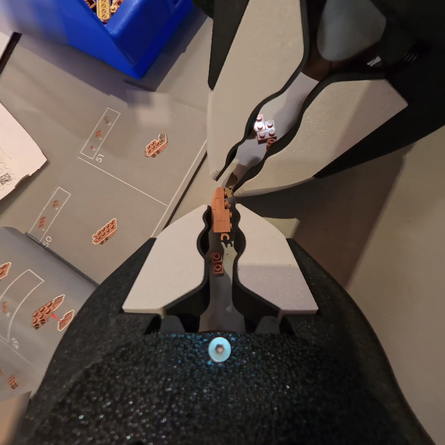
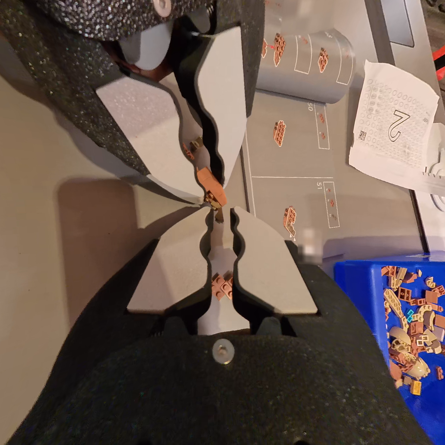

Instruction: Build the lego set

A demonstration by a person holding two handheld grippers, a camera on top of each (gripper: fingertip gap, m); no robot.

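Note:
My left gripper (image 1: 222, 208) is shut on a small orange-brown brick assembly (image 1: 219, 214) and holds it edge-on above the table. A little tan piece (image 1: 228, 191) sits on the assembly's far tip. My right gripper (image 1: 226, 184) comes in from the upper right, tip to tip with the left one. In the right wrist view the right gripper (image 2: 221, 209) is open, its pads apart with nothing pressed between them. The tan piece (image 2: 213, 203) lies just off its left fingertip (image 2: 207, 213), on the assembly (image 2: 209, 183) in the left gripper (image 2: 213, 192).
An open grey instruction booklet (image 1: 108, 180) lies to the left, also in the right wrist view (image 2: 289, 156). A blue bin (image 2: 349, 301) holds several loose bricks. A white paper bag (image 2: 390, 125) lies on the booklet. Loose reddish-brown bricks (image 1: 265, 130) (image 2: 222, 286) lie on the table under the grippers. The grippers are tip to tip, or close to it.

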